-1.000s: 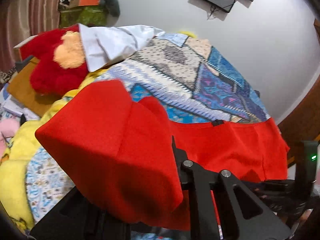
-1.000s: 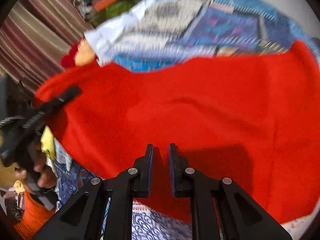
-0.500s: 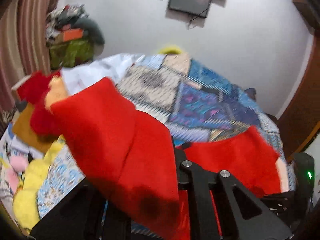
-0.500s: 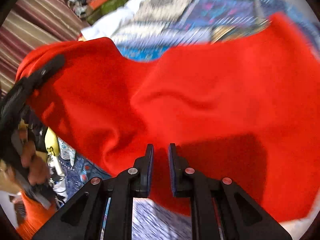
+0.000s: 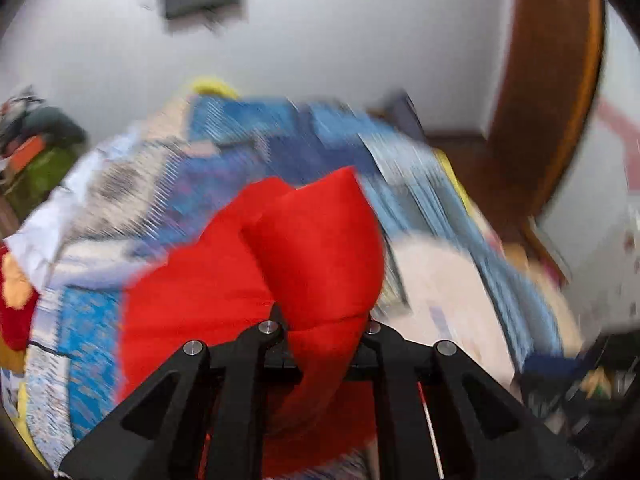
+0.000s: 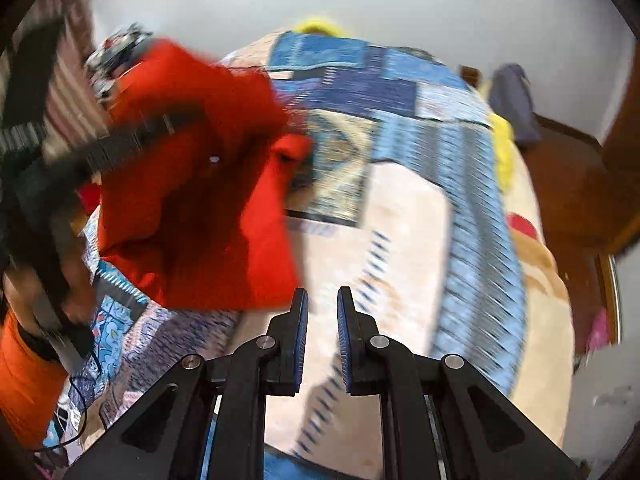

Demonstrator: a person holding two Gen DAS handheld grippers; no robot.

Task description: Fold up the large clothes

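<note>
The red garment (image 5: 320,248) is bunched between the jaws of the left gripper (image 5: 320,320), which are clamped on it; from there the cloth billows up and hangs toward the bed's left side. The right gripper (image 6: 322,312) holds nothing, its jaws nearly together over bare patchwork bedspread (image 6: 440,208) near the bed's near edge. From those empty jaws the garment lies up and to the left, so the left hand is the nearer one.

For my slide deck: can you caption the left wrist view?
Left tongs shut on bunched red garment, lifted over the patchwork bedspread.
</note>
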